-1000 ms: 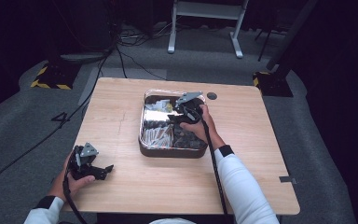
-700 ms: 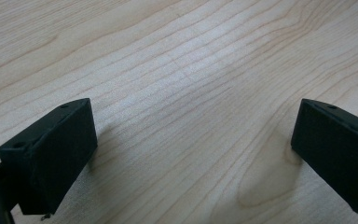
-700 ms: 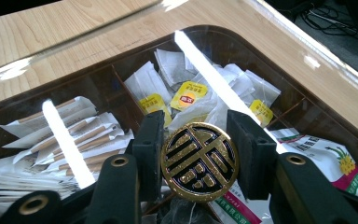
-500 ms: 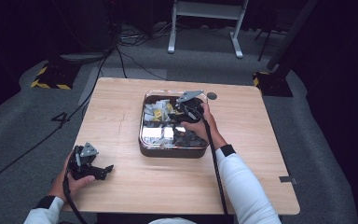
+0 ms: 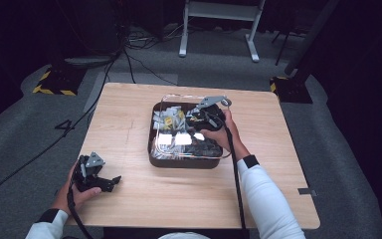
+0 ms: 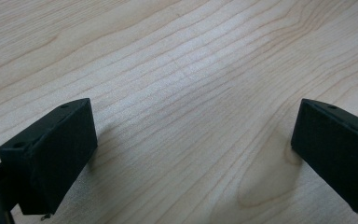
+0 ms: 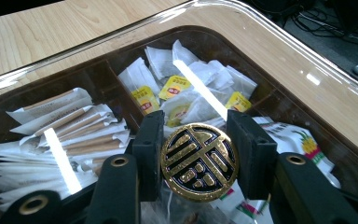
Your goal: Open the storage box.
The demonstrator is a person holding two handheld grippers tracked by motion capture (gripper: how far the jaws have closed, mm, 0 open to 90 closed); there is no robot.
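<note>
Right claw (image 7: 199, 161) pinches round gold knob (image 7: 199, 161) on clear lid (image 7: 279, 60) over snack box (image 5: 185, 160). Knob could slip, lid drops. Left claw (image 6: 193, 154) wide, holds nothing.

The high view hangs above my side of the table (image 5: 129, 124) and looks forward and down, far enough off to take in all four edges and the floor past the far edge. The camera on my left gripper (image 5: 95, 175) sits very close over bare wood near the near left corner. The one on my right gripper (image 7: 199, 158) looks from close in through the clear lid (image 7: 279, 70) into the box (image 5: 179, 160), which the high view shares.
</note>
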